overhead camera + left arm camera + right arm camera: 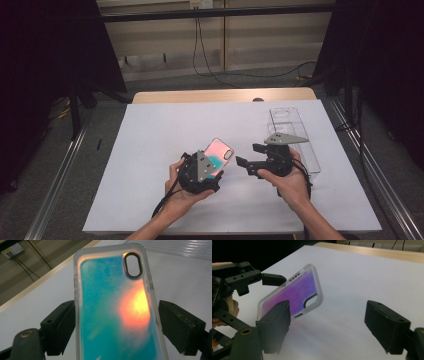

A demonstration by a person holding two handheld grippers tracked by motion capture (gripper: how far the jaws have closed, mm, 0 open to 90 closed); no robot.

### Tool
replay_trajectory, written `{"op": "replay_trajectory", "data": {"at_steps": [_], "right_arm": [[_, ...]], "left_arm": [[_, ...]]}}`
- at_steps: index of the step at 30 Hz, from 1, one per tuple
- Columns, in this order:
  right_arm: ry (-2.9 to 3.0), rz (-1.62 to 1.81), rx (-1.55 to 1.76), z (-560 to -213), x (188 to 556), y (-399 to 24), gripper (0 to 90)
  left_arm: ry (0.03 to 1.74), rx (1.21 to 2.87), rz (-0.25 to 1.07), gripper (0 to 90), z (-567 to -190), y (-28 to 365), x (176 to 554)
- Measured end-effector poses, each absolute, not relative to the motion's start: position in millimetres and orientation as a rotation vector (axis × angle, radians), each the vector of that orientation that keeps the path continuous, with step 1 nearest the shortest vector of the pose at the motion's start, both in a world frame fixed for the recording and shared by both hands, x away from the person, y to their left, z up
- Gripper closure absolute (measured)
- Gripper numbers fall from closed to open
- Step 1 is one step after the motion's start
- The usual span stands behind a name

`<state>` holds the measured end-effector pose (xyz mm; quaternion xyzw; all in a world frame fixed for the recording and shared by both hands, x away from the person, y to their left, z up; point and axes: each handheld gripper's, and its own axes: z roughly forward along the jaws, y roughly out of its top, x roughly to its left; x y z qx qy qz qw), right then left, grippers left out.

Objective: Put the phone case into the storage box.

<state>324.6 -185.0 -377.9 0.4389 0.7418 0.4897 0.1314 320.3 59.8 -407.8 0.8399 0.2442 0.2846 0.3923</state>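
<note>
Left claw (117, 322) clamping iridescent phone case (113, 305), right claw (332, 326) spread, beside it

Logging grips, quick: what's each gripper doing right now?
Left gripper: shut on the phone case.
Right gripper: open, nothing between its jaws.

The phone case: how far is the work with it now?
Done: the phone case is lifted off the white sheet, gripped across its width by the left gripper. In hand: the right gripper faces it, jaws apart, nothing between them. Left, probably: joining it with the clear tray behind.
</note>
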Motion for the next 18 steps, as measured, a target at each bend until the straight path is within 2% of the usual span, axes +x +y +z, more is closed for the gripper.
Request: {"op": "replay_trajectory", "data": {"at_steps": [5, 9, 12, 14, 18], "right_arm": [[2.209, 1.361, 1.278, -380.8, 328.1, -179.4, 24.3], [2.218, 1.309, 1.297, -381.1, 329.7, -173.1, 19.8], [2.196, 1.307, 1.33, -379.5, 330.3, -170.1, 19.7], [2.205, 1.309, 1.344, -378.9, 331.4, -169.8, 24.8], [2.218, 1.262, 1.329, -377.8, 333.1, -168.0, 28.6]], "left_arm": [[0.612, 2.132, 0.729, 16.7, -411.0, 59.2, 319.9], [0.63, 2.134, 0.736, 16.8, -414.9, 59.3, 320.2], [0.627, 2.125, 0.749, 16.8, -415.7, 59.6, 319.9], [0.621, 2.119, 0.763, 16.8, -415.9, 59.3, 319.6], [0.627, 2.112, 0.775, 16.8, -416.6, 58.7, 320.5]]}}
